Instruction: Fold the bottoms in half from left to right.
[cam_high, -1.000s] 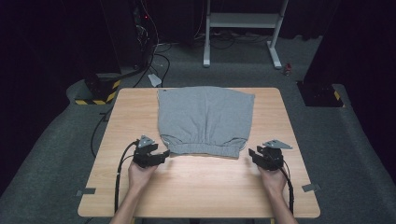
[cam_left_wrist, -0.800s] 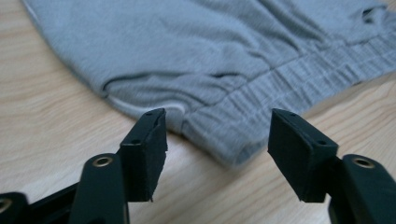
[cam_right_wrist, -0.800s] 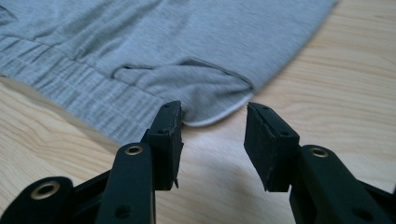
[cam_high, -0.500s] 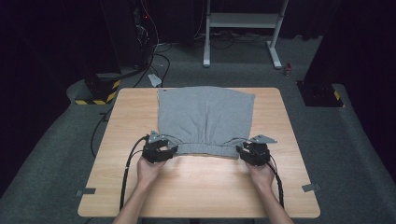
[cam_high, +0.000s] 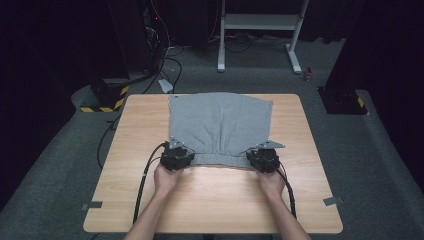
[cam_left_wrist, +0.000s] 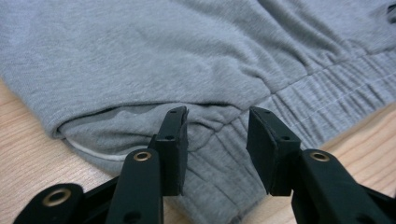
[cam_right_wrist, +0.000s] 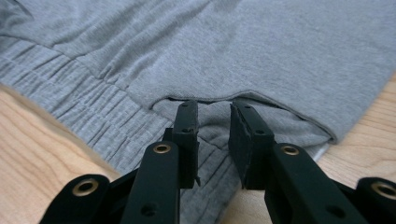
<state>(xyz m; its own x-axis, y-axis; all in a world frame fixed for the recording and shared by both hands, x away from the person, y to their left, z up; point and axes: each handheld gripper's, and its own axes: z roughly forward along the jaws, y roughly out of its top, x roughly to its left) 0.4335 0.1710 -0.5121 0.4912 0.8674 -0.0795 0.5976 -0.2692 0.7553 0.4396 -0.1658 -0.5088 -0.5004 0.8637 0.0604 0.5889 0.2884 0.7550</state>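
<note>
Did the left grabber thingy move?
Yes. The left gripper slid inward and forward along the table, onto the grey shorts' waistband corner.

Grey shorts lie flat on the wooden table.

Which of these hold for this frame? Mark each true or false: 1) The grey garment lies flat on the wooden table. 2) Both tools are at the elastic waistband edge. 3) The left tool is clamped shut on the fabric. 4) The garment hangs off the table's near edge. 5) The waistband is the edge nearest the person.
1) The grey fabric garment lies flat on the light wooden table: true.
2) Left tool and right tool at the ribbed elastic waistband: true.
3) False: its jaws stand apart over the fabric.
4) False: bare tabletop lies between garment and near edge.
5) True.
</note>
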